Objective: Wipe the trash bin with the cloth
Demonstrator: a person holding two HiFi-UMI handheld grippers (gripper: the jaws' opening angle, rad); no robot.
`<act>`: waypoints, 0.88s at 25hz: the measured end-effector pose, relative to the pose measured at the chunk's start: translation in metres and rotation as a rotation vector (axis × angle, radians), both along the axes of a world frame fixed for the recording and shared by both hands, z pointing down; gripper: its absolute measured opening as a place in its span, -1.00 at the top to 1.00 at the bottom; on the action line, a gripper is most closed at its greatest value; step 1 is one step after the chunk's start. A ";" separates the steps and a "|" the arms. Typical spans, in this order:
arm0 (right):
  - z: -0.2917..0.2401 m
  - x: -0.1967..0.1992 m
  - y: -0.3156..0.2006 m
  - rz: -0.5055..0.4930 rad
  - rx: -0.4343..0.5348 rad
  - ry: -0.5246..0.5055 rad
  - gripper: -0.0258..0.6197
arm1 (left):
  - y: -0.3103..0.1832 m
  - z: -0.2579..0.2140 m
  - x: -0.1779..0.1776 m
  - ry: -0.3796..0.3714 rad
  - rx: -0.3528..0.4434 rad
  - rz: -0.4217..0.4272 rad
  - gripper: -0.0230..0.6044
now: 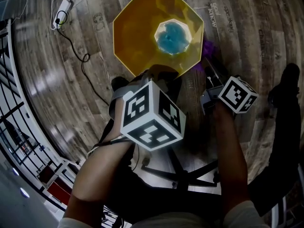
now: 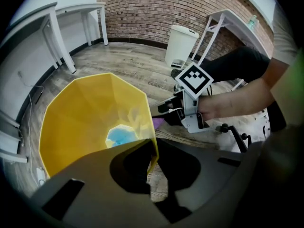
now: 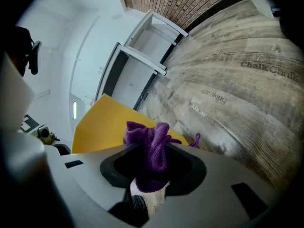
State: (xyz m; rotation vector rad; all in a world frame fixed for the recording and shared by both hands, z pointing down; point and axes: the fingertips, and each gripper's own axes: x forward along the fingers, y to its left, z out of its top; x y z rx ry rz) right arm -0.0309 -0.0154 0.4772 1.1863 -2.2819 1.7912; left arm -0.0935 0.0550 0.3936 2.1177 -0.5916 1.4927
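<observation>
A yellow trash bin (image 1: 142,37) is being stood on the wooden floor (image 1: 247,27), its mouth being turned upward and its long axis being kept roughly vertical, so its blue bottom (image 1: 173,37) is being shown down the middle. In the head view, a power strip (image 1: 64,6) with its black cable (image 1: 80,56) is being seen at the bin's 10 o'clock, well apart. The black base of a chair (image 1: 185,172) is being seen at its 6 o'clock, beneath the forearms. In the left gripper view, a white pedal bin (image 2: 183,44) is being seen before a brick wall (image 2: 156,8). The bin's near rim, at its 6 o'clock, is being pinched by the nearly closed jaws of the left gripper (image 2: 151,163). A bunched purple cloth (image 3: 149,151) is being clamped by the right gripper (image 3: 149,175), its folds being pushed forward past the fingertips. It is being held just beside the bin's outer wall at 4 o'clock.
</observation>
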 end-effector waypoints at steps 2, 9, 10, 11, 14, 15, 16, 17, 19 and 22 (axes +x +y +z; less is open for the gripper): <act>0.013 -0.002 0.000 -0.001 -0.013 0.018 0.49 | 0.000 0.000 0.000 0.001 0.001 0.001 0.84; 0.061 -0.005 -0.003 -0.025 -0.073 0.091 0.49 | 0.000 -0.003 0.001 0.004 -0.001 -0.003 0.84; 0.066 -0.005 -0.004 -0.029 -0.079 0.098 0.49 | 0.000 -0.003 0.001 0.005 -0.001 -0.005 0.84; 0.071 -0.006 -0.005 -0.032 -0.084 0.105 0.49 | 0.000 -0.003 0.002 0.007 -0.001 -0.008 0.84; 0.087 -0.007 -0.009 -0.035 -0.103 0.122 0.49 | -0.001 -0.003 0.002 0.009 0.000 -0.015 0.84; 0.093 -0.007 -0.011 -0.037 -0.111 0.128 0.49 | -0.001 -0.003 0.002 0.009 0.001 -0.016 0.84; 0.099 -0.008 -0.012 -0.043 -0.118 0.139 0.49 | 0.000 -0.003 0.002 0.008 0.002 -0.017 0.84; 0.106 -0.009 -0.013 -0.052 -0.124 0.154 0.49 | 0.001 -0.002 0.001 0.007 0.001 -0.019 0.84; 0.117 -0.010 -0.015 -0.075 -0.132 0.193 0.49 | 0.001 -0.002 0.001 0.007 0.001 -0.022 0.84; 0.132 -0.010 -0.020 -0.113 -0.144 0.256 0.49 | 0.000 -0.003 0.001 0.008 0.002 -0.026 0.84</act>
